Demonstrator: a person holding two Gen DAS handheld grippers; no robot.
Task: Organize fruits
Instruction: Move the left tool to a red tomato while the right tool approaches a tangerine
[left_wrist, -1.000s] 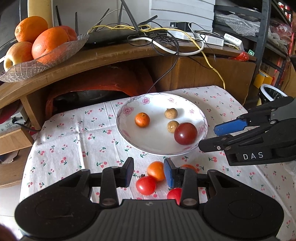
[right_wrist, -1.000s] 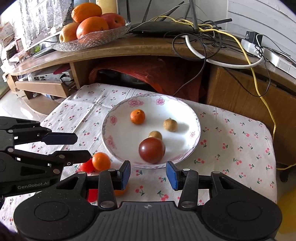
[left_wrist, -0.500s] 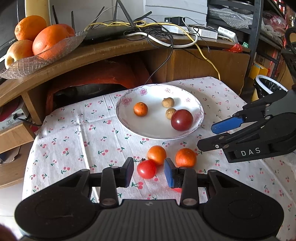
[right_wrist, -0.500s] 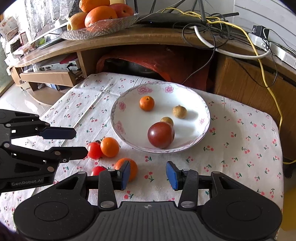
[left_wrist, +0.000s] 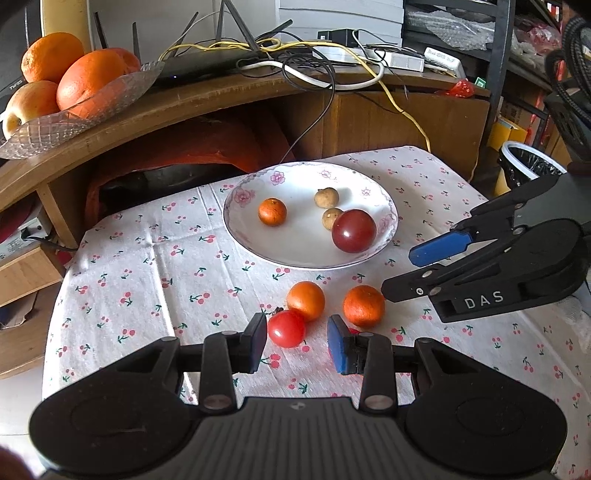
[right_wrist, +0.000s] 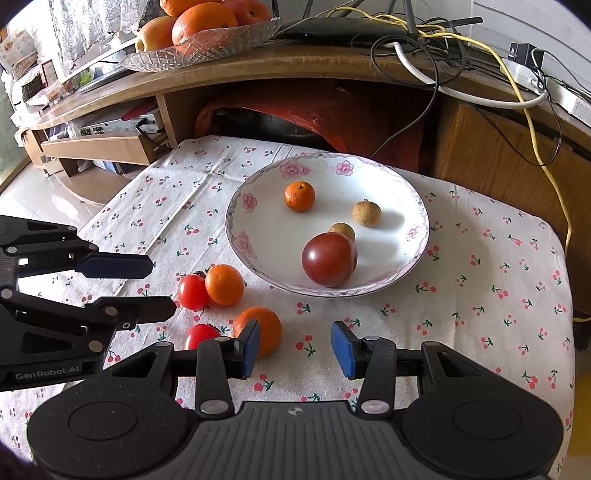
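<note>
On the side of the right claw (left_wrist: 439, 269) I can read "DAS" in pale letters, and the left claw (right_wrist: 162, 286) carries "GenRobot.AI" along its black body. Both hover low over the table (right_wrist: 480, 295), pointing toward the fruit, each with its blue-padded fingers spread apart and nothing between them. The left claw's opening frames a small red tomato (left_wrist: 286, 328), without touching it. That tomato sits against a small orange (left_wrist: 306, 300); a second orange (left_wrist: 364, 306) lies just beside them, and another red tomato (right_wrist: 201, 336) peeks out near the right claw's left finger.

Further back stands a white plate (right_wrist: 251, 221) with pink flowers on its rim, holding a small tangerine (right_wrist: 300, 196), two brownish round fruits (right_wrist: 366, 213) and a large dark red tomato (right_wrist: 328, 259).

A white cloth printed with little cherries covers the table. Behind it runs a curved wooden shelf (left_wrist: 221, 96) with a glass bowl (left_wrist: 40, 133) of big oranges and an apple, a black router and a tangle of yellow, white and black cables.
</note>
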